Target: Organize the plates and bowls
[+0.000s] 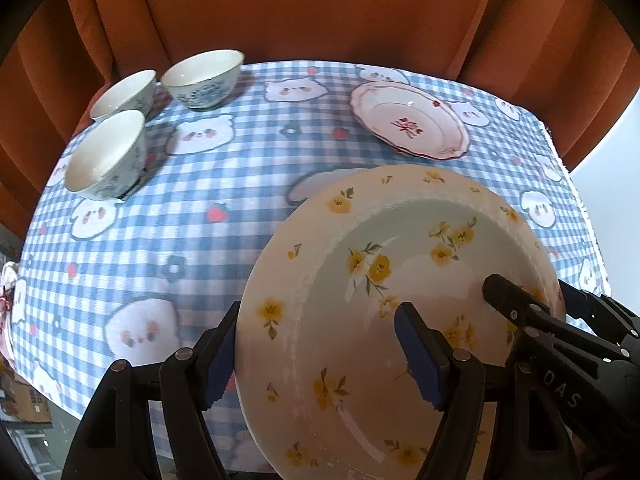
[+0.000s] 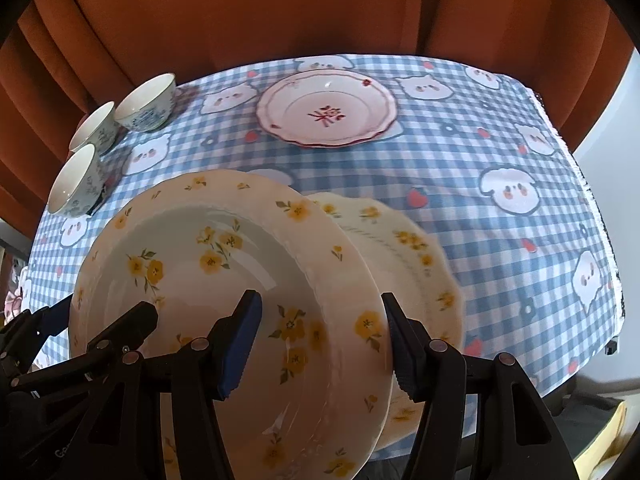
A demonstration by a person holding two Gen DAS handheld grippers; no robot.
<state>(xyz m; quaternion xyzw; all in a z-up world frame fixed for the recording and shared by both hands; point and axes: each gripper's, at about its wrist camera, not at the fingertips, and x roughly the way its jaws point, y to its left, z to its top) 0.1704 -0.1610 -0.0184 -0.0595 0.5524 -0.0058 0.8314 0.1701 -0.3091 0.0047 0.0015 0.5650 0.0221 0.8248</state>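
The tabletop (image 1: 224, 184), under its blue checked cloth with cat faces, carries everything else. I hold the big yellow-flowered plate (image 2: 240, 280) above the near edge, tilted, its face turned up and toward the far edge; being round, it has no long axis to speak of. My left claw (image 1: 320, 352) grips its left rim, one pad under the edge and one inside the well. My right claw (image 2: 320, 344) grips the right rim the same way, so the plate hangs between both.

Just beneath it, near the right of the near edge, lies a second yellow-flowered plate (image 2: 416, 248) with a scalloped rim, flat on the cloth as far as I can tell. The pink-rimmed plate (image 2: 326, 110) sits flat near the far edge, well apart from the others. Three blue-patterned bowls (image 1: 108, 156) stand upright in a cluster at the far left corner, side by side, not nested.

I judge the task early: no plates are stacked yet and the bowls remain unstacked.
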